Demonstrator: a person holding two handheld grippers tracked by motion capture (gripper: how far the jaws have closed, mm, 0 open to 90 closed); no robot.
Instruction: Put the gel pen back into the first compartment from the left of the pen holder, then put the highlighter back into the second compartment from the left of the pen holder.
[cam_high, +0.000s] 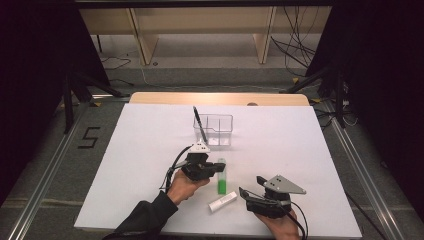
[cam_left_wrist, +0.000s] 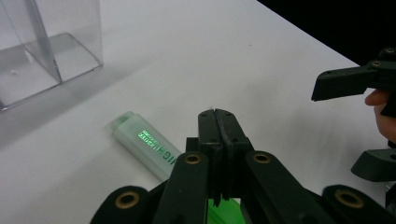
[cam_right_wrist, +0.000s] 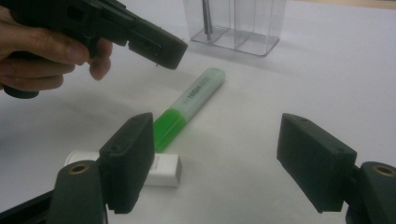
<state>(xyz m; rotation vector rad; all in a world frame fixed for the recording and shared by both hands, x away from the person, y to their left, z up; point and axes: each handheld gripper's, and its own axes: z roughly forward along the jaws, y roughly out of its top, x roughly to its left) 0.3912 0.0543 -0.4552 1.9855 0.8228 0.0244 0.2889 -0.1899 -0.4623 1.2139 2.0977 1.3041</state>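
Bright overhead light washes the white table (cam_high: 150, 150), its surroundings dark; close tongs look soft, shadows faint.

Our high view above our table edge, facing forward and down — both gripper views close, low, sharing the green translucent plastic highlighter (cam_left_wrist: 149, 147) (cam_right_wrist: 189, 105) (cam_high: 221, 176).

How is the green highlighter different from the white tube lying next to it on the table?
The green highlighter is longer, with a bright green cap and pale green barrel; the white tube is shorter and all white. In the high view the highlighter points away, while the tube lies slanted across. Both lie flat on the white table.
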